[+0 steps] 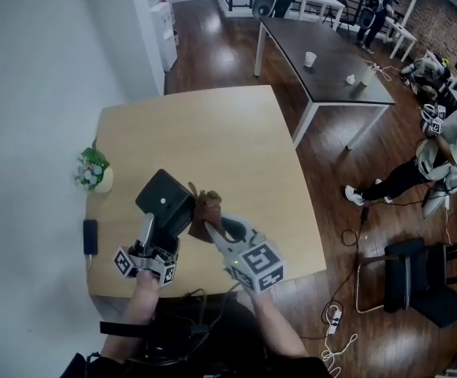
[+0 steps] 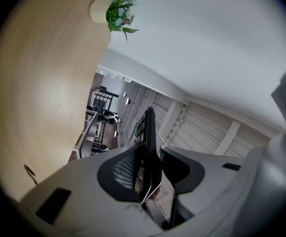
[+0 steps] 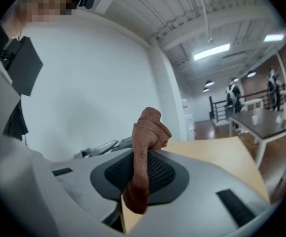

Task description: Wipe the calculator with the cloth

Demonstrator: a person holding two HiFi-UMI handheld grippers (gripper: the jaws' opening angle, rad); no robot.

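Above the light wooden table (image 1: 213, 132), my left gripper (image 1: 156, 228) holds a black calculator (image 1: 165, 201) tilted up off the surface. In the left gripper view the calculator (image 2: 147, 142) stands edge-on between the pads, keys facing left, and that left gripper (image 2: 150, 174) is shut on its lower end. My right gripper (image 1: 213, 227) is shut on a brown cloth (image 1: 206, 209), whose bunched top lies against the calculator's right edge. The cloth (image 3: 144, 152) sticks up between the jaws of the right gripper (image 3: 142, 174) in the right gripper view.
A small potted plant (image 1: 93, 170) and a flat black device (image 1: 91, 236) sit at the table's left edge by the white wall. A dark table (image 1: 323, 61) with cups stands farther back. A person (image 1: 449, 144) and a black chair (image 1: 414, 278) are on the right.
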